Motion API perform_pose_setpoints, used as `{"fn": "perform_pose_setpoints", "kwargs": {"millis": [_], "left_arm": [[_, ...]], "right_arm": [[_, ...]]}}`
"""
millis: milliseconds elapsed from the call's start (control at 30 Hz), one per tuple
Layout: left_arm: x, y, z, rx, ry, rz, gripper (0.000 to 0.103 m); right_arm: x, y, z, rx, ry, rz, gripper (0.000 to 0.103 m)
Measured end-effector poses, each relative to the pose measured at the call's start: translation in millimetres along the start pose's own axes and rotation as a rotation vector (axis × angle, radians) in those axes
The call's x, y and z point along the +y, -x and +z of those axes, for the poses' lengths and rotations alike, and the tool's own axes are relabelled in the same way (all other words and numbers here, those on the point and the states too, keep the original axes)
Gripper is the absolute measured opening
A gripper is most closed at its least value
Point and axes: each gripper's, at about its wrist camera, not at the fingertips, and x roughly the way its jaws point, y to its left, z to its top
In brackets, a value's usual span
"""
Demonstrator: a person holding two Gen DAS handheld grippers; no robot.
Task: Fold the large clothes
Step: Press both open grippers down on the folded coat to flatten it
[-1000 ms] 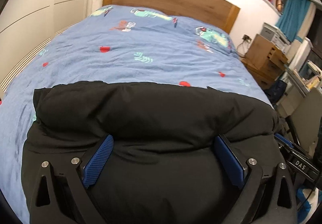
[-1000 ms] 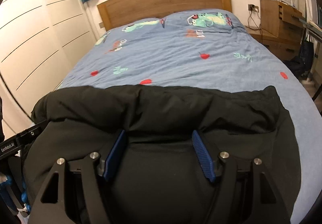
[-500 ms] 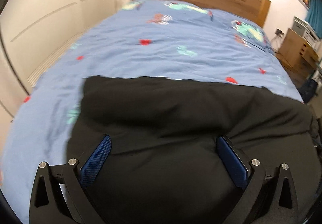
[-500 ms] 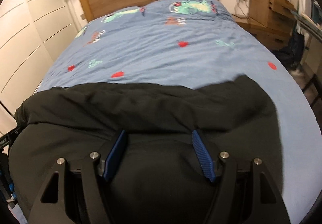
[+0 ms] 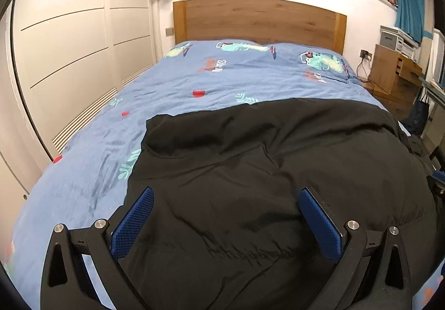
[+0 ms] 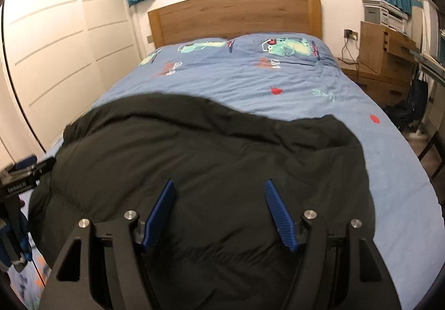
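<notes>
A big black padded garment (image 5: 250, 171) lies folded in a thick bundle on the near part of the blue bed; it also fills the right wrist view (image 6: 208, 165). My left gripper (image 5: 226, 198) is open, its blue pads wide apart over the garment's left part, holding nothing. My right gripper (image 6: 219, 193) is open too, pads apart over the garment's middle. The left gripper's body shows at the left edge of the right wrist view (image 6: 19, 179).
The bed has a blue patterned duvet (image 5: 236, 79) and a wooden headboard (image 5: 258, 20). White wardrobe doors (image 5: 69, 54) run along the left. A wooden bedside cabinet (image 6: 383, 59) with a printer stands at the right, a bookshelf above.
Both grippers have risen and tilted up, so more of the headboard and wall shows. The garment stays on the bed. Both jaws stay open.
</notes>
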Motion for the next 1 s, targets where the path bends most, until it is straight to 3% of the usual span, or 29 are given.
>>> {"fn": "perform_pose_setpoints", "kwargs": {"millis": [567,1000], "left_arm": [[-4.8,-3.4,-23.2,-0.045,0.008,-0.020,0.102],[-0.4,6.8,-35.8,-0.054,-0.013,-0.013,0.102]], "right_arm": [[-38.0,-12.9,-33.7,0.007,-0.083,-0.031,0.069],[-37.9,17.8,-50.5,-0.015,-0.071,-0.067,0.070]]}}
